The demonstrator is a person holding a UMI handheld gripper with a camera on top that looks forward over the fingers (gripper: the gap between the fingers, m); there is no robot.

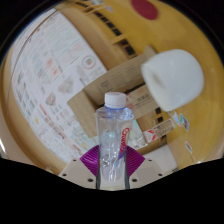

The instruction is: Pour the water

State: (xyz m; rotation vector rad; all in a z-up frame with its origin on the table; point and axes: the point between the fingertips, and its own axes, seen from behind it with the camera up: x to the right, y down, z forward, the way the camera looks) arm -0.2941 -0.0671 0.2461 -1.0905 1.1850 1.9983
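water bottle [114, 135] between closed jaws

Legible text: none. Water bottle [113, 135]: label with red marks, unreadable. Cardboard box [112, 88]: printing too small to read. Patterned sheet [50, 75]: illegible.

My gripper [113, 163] points forward and tilts a little. Its two fingers, with their magenta pads [91, 155], press in from either side on a clear bottle [114, 135], which I hold upright between them, lifted off the table.
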